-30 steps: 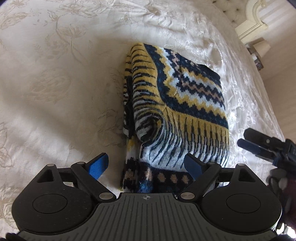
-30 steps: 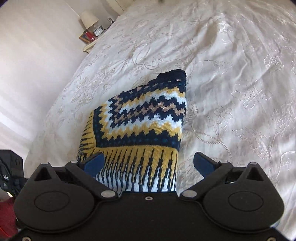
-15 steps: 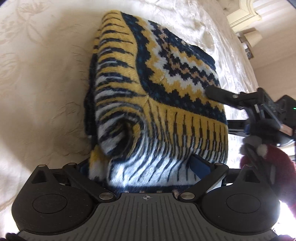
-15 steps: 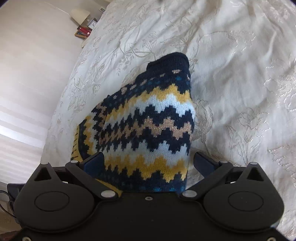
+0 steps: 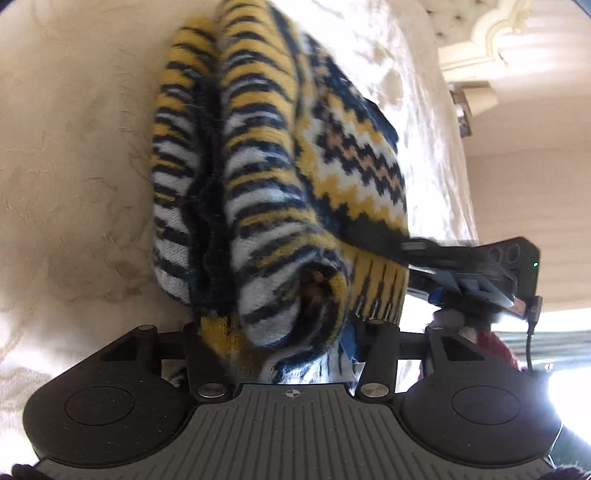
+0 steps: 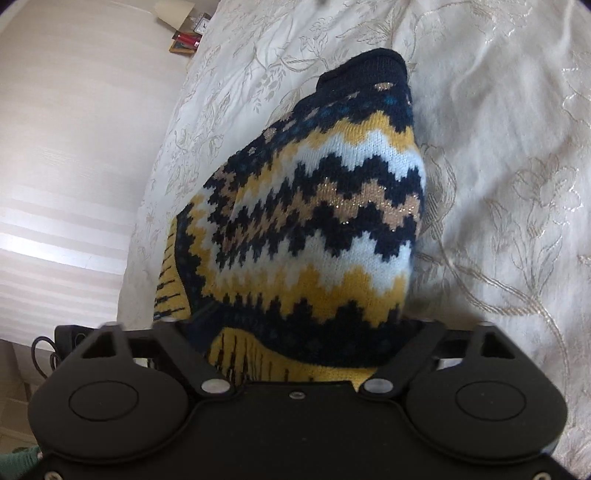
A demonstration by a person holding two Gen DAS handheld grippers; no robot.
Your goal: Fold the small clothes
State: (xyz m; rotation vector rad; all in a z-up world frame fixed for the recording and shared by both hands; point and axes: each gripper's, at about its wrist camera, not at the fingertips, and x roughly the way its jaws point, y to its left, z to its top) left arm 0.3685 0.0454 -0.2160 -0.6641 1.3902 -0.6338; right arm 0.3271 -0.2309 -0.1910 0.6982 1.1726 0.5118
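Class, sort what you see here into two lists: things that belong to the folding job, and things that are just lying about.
Job:
sweater
left gripper
right gripper
bedspread, the folding surface

Lying about:
lamp
clock
red things on the nightstand

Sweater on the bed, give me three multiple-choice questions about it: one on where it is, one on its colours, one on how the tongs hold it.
1. What lies under the sweater?
A. wooden floor
B. cream bedspread
C. red sofa

2. Which colours does its zigzag pattern show?
A. navy, yellow, white, tan
B. green and pink
C. plain grey

3. What are the left tongs and right tongs doing?
A. both hang away from the sweater
B. only the left grips it
C. each is closed in on a bunched end of it

Answers: B, embroidered cream fabric surrounds the sweater; A, those bands show in the right wrist view; C, the knit fills the gap between each pair of fingers.
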